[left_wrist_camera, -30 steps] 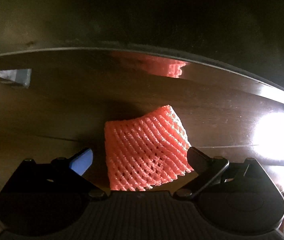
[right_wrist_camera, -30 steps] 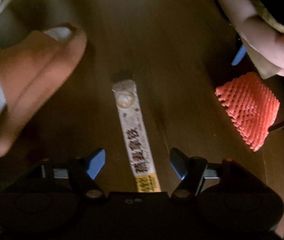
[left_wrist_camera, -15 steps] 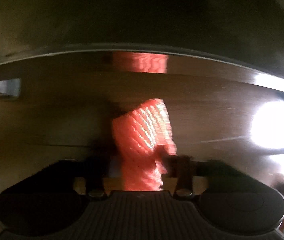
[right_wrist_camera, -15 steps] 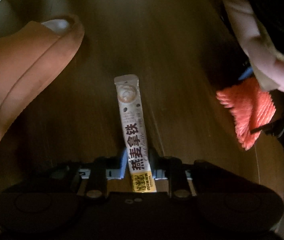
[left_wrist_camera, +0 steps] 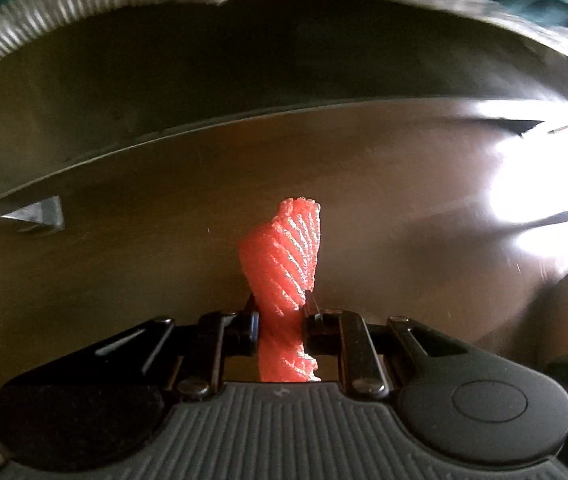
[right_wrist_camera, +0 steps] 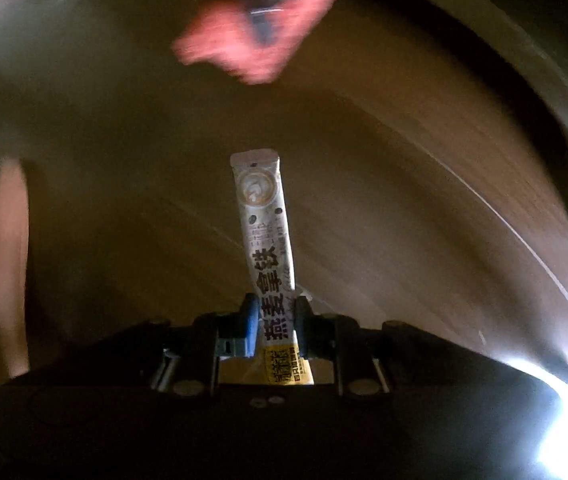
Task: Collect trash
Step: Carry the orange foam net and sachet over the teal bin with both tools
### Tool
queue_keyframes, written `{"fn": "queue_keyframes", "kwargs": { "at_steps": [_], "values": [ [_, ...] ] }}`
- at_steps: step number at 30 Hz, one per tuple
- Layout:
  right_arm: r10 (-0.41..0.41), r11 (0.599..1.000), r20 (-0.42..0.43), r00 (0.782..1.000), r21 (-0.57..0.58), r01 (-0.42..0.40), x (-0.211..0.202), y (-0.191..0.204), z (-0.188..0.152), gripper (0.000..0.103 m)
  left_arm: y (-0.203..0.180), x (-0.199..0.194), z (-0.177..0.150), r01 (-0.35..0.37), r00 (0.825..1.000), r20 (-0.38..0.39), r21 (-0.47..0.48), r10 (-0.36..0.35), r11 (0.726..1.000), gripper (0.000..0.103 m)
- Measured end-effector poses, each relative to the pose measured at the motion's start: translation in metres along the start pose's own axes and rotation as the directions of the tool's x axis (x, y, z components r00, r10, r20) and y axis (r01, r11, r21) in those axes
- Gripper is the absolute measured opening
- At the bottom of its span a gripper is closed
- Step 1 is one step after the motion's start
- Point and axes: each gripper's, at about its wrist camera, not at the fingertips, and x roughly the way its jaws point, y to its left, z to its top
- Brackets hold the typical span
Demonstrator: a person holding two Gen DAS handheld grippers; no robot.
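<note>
An orange-red foam net sleeve [left_wrist_camera: 284, 256] stands squeezed into a narrow twist between the pads of my left gripper [left_wrist_camera: 280, 306]. The jaws are still closing on it, and it hangs above the wooden floor [left_wrist_camera: 124, 264]. In the right wrist view, a long white drink-mix sachet [right_wrist_camera: 262, 216] with dark lettering and a yellow end is pinched near that end by my right gripper [right_wrist_camera: 278, 310], which is shut on it and holds it off the floor. The same foam net [right_wrist_camera: 224, 48] shows blurred at the top of that view, with a dark finger of the left gripper across it.
An orange slipper [right_wrist_camera: 4, 260] on a person's foot sits at the left edge of the right wrist view. A dark curved furniture base [left_wrist_camera: 244, 80] runs across the floor ahead of the left gripper, with ribbed fabric [left_wrist_camera: 64, 12] above it. Bright glare [left_wrist_camera: 543, 208] falls on the floor at the right.
Both grippers went from wide open to closed, the left on the foam net and the right on the sachet. Both have lifted off the floor, and the right view has rolled.
</note>
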Motion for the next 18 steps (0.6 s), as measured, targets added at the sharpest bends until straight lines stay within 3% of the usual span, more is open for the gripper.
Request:
{"fn": "queue_keyframes", "kwargs": {
  "at_steps": [6, 10, 14, 18],
  "values": [
    [0.014, 0.983, 0.061, 0.998, 0.181, -0.025, -0.068, -0.022, -0.016, 0.017, -0.023, -0.064, -0.016, 0.005, 1.000, 0.021, 0.064, -0.007, 0.998, 0.018],
    [0.007, 0.964, 0.172, 0.985, 0.261, -0.052, -0.133, -0.029, -0.036, 0.017, -0.040, -0.120, -0.028, 0.001, 0.997, 0.070, 0.106, -0.008, 0.994, 0.018],
    [-0.002, 0.935, 0.294, 0.956, 0.340, -0.103, -0.196, -0.052, -0.049, 0.017, -0.064, -0.182, -0.039, 0.010, 0.989, 0.144, 0.107, -0.026, 0.994, 0.018],
    [-0.018, 0.917, 0.427, 0.904, 0.368, -0.155, -0.262, -0.051, -0.082, 0.017, -0.091, -0.243, -0.057, 0.018, 0.974, 0.223, 0.110, -0.042, 0.994, 0.018]
  ]
}}
